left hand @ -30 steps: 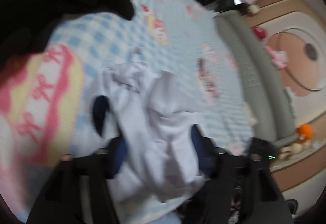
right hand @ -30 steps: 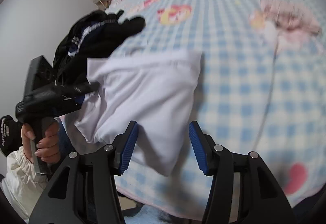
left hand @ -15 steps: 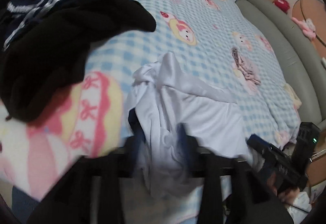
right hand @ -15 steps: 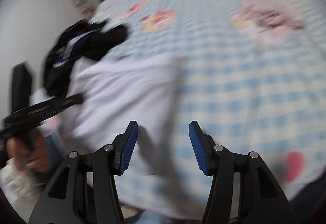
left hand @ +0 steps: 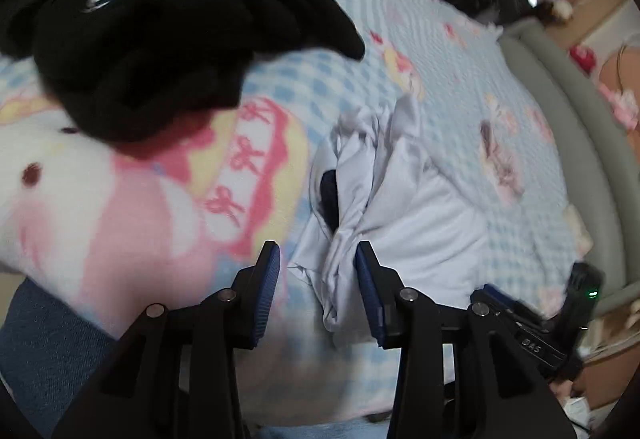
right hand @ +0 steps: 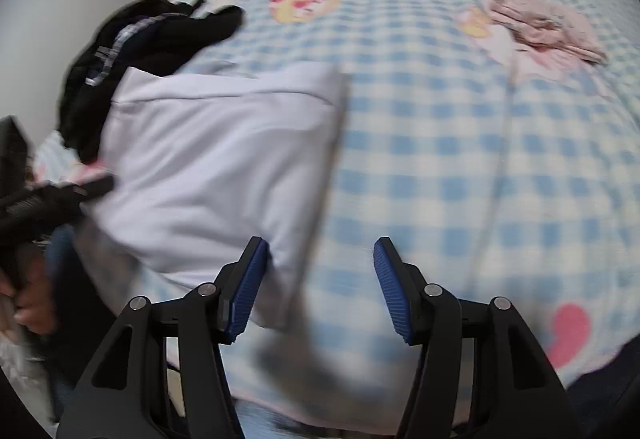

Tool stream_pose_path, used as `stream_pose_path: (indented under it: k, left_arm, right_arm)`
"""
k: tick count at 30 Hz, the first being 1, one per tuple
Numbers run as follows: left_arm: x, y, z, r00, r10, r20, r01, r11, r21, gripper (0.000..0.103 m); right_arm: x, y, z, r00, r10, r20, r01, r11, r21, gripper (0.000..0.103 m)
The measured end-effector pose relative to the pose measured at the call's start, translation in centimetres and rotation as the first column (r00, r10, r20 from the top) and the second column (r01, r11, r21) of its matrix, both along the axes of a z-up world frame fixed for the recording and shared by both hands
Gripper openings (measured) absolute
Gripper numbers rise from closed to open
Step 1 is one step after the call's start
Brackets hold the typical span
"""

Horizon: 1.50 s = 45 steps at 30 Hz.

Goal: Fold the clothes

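A pale lilac-white garment (left hand: 420,223) lies folded and bunched on the blue checked blanket (left hand: 452,79) near the bed's front edge; in the right wrist view it (right hand: 224,167) looks flat and rectangular. My left gripper (left hand: 318,291) is open and empty, its jaws just in front of the garment's bunched edge. My right gripper (right hand: 320,283) is open and empty, its left fingertip (right hand: 250,285) at the garment's near corner. Each gripper shows in the other's view: the right one (left hand: 532,335), the left one (right hand: 44,199).
A pile of black and navy striped clothes (left hand: 160,23) lies at the left of the bed (right hand: 136,51). A small pink garment (right hand: 548,27) lies farther right on the blanket. A grey padded bed frame (left hand: 580,143) borders the far side.
My left gripper has let go of the white garment and drawn back, open. The garment now rests on the blanket. My right gripper stays open and has shifted slightly.
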<state>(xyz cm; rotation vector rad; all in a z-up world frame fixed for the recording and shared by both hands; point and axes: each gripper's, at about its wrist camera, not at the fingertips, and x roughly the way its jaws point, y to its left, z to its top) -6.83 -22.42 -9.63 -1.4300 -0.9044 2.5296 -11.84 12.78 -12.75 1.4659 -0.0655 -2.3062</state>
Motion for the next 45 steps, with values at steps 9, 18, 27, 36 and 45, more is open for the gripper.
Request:
stream_pose_path:
  k: [9,18,27,36,45]
  left_arm:
    - [-3.1,3.2,-3.5,0.993,-0.117,0.026,0.113,0.986,0.119,0.056]
    - [-2.4,8.1,-0.3,0.971,-0.216,-0.100,0.228,0.965,0.126,0.026]
    - [0.0,8.9,-1.6,0.969,-0.245,-0.023,0.246,0.962,0.121,0.035]
    - [-0.3,10.2,2.4,0.957,-0.242,-0.157,0.241,0.970,-0.030,0.048]
    - [0.5,7.7,-2.1,0.991,-0.135,0.016,0.135,0.990,-0.030,0.035]
  right_arm:
    - [-3.9,0.2,-0.2,0.994,0.047,0.102,-0.018,0.962,-0.274,0.079]
    - [-1.8,-0.2,3.3,0.998,0.058,-0.024,-0.062,0.977,-0.206,0.009]
    - [1.1,5.4,0.9,0.994,-0.090,0.066,0.096,0.991,-0.090,0.017]
    - [1.6,5.3,2.6,0.998,-0.063,-0.019,0.060,0.987,-0.151,0.040]
    - [3.0,3.8,0.0,0.999,-0.021,0.039,0.023,0.999,-0.048,0.046]
